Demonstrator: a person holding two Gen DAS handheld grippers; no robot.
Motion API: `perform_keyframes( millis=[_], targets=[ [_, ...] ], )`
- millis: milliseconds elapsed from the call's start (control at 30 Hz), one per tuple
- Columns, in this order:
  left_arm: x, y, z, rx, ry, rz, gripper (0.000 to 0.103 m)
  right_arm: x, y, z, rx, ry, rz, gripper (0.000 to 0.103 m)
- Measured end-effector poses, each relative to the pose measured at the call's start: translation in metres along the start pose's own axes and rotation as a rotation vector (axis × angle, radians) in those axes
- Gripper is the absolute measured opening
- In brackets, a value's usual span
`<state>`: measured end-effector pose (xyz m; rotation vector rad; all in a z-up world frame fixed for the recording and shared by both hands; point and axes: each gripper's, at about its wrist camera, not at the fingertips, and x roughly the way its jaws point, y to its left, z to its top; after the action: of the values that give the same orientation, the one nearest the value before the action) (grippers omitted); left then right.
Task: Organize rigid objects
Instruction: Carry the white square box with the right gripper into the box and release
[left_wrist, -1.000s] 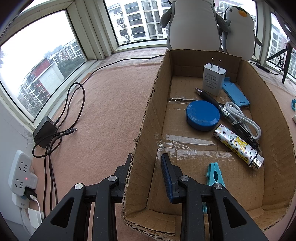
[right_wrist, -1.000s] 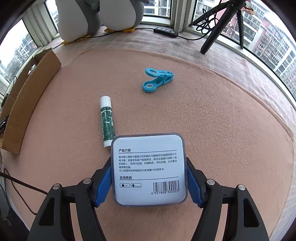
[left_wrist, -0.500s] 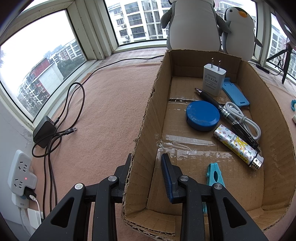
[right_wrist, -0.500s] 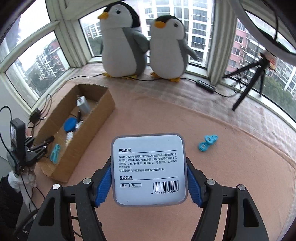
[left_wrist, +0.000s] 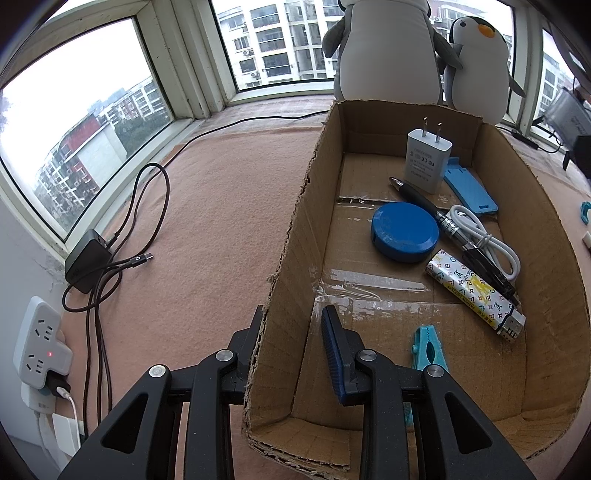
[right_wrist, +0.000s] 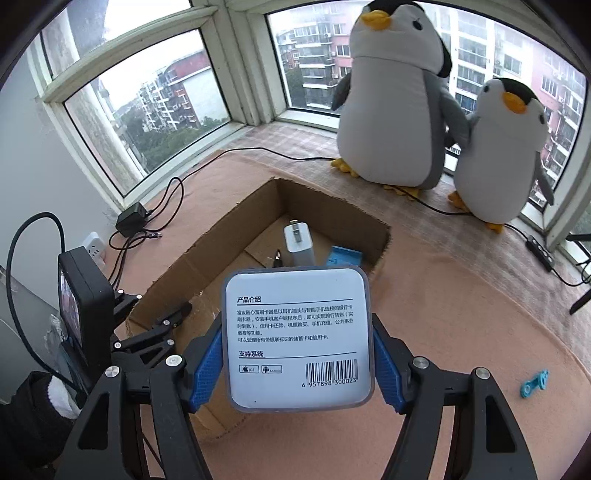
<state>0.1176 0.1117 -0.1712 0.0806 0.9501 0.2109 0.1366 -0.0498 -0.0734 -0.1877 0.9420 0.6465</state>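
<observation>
My right gripper (right_wrist: 297, 363) is shut on a white square box with a barcode (right_wrist: 295, 332) and holds it in the air above the near end of the cardboard box (right_wrist: 207, 247). My left gripper (left_wrist: 291, 343) straddles the left wall of the cardboard box (left_wrist: 291, 236), one finger inside and one outside, gripping the wall. Inside lie a white charger (left_wrist: 426, 158), a blue round tin (left_wrist: 404, 230), a pen (left_wrist: 454, 225), a white cable (left_wrist: 487, 240), a patterned lighter (left_wrist: 476, 291), a blue stand (left_wrist: 469, 192) and a teal clip (left_wrist: 426, 347).
Two plush penguins (right_wrist: 391, 103) stand at the window behind the box. A teal clip (right_wrist: 533, 384) lies on the pink blanket at the right. A black adapter with cables (left_wrist: 88, 266) and a white power strip (left_wrist: 37, 339) lie at the left.
My right gripper has carried the white box from over the blanket toward the cardboard box and now looks down into it. The left gripper has not moved.
</observation>
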Motion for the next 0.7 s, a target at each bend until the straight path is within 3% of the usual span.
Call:
perform_keyframes(
  millis=[267, 700],
  targets=[
    [0.0, 0.0, 0.0, 0.0, -0.001, 0.0, 0.03, 0.043, 0.016, 0.006, -0.017, 0.054, 0.021, 0.066],
    [0.0, 0.0, 0.0, -0.003, -0.002, -0.001, 0.03, 0.073, 0.032, 0.005, -0.043, 0.094, 0.025, 0.066]
  ],
)
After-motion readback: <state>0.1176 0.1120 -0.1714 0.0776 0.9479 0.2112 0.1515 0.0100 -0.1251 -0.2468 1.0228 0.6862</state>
